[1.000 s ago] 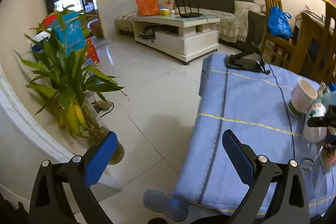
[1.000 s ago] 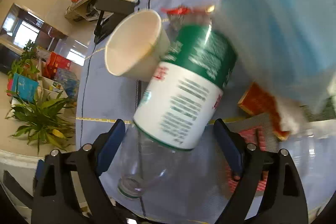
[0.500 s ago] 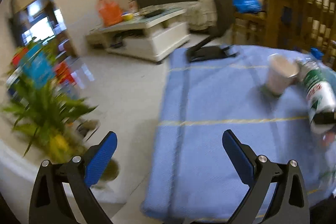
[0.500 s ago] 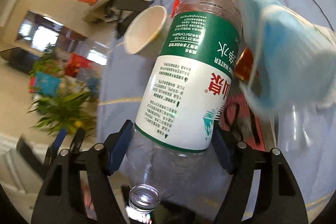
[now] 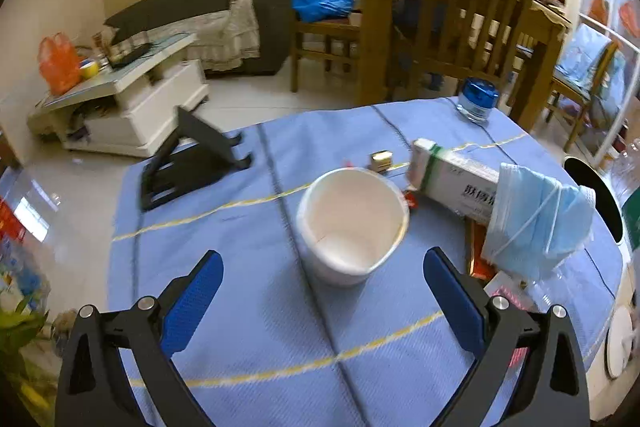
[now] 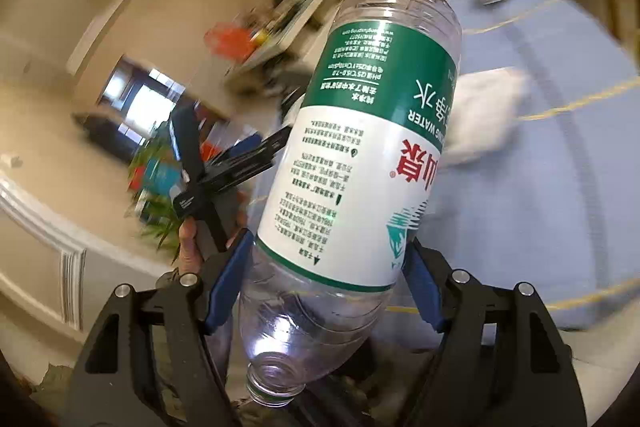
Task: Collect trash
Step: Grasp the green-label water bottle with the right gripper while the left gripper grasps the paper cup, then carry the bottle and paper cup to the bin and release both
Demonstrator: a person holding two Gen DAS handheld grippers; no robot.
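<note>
The right gripper (image 6: 324, 279) has its blue-padded jaws pinching a clear plastic water bottle with a green-and-white label (image 6: 360, 163). The pads press its lower body just under the label, open neck pointing back toward the camera, base tilted up and away beyond the fingertips. The jaws have just been closing on it. The left gripper (image 5: 322, 293) is spread wide and empty; a white paper cup (image 5: 352, 225) stands on the blue tablecloth (image 5: 248, 291) just ahead, between its fingertips, untouched.
</note>
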